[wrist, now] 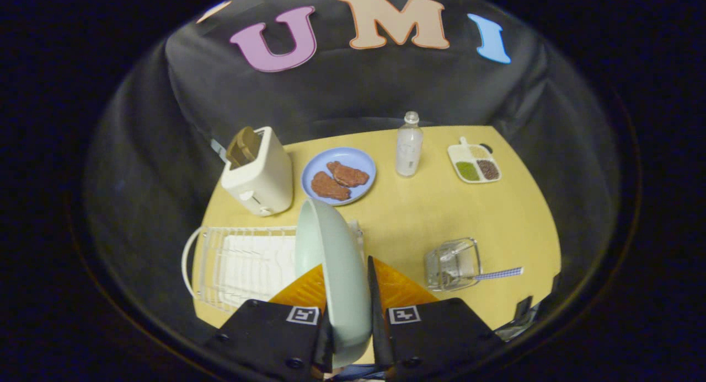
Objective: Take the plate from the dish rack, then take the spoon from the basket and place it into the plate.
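Gripper view: my tool (353, 310) pinches the plate (333, 261) edge-on by its rim; stiff, glossy, probably slippery and breakable, so I grip firmly.

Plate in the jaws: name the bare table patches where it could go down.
The gripper is shut on the pale green plate. Widest bare patch: between the dish rack, bottle, basket and sectioned dish. Another beyond the basket's spoon. Crowded: toaster, blue plate.
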A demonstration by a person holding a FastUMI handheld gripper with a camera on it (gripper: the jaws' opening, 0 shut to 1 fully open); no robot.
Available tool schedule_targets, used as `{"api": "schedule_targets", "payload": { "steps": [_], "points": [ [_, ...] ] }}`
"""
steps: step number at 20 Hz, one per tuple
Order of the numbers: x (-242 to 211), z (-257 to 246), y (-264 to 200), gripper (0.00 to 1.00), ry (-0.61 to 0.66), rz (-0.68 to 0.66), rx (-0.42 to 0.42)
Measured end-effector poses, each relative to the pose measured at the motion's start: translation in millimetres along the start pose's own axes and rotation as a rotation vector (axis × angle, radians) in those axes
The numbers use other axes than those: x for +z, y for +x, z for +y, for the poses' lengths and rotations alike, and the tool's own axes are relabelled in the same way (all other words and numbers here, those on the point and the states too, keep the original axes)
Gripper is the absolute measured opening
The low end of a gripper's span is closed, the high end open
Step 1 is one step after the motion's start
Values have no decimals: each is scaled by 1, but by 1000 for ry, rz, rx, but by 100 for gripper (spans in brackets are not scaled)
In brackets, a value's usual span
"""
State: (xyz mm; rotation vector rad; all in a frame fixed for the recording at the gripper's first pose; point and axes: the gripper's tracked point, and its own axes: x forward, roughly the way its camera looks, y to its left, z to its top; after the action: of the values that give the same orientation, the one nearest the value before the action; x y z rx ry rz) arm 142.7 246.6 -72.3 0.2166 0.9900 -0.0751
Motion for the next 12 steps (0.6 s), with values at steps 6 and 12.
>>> {"api": "schedule_targets", "payload": {
  "steps": [6, 12],
  "points": [
    [-54, -13, -39, 31, 120, 28, 294],
    [-121, -70, -58, 31, 218, -9, 406]
  ]
}}
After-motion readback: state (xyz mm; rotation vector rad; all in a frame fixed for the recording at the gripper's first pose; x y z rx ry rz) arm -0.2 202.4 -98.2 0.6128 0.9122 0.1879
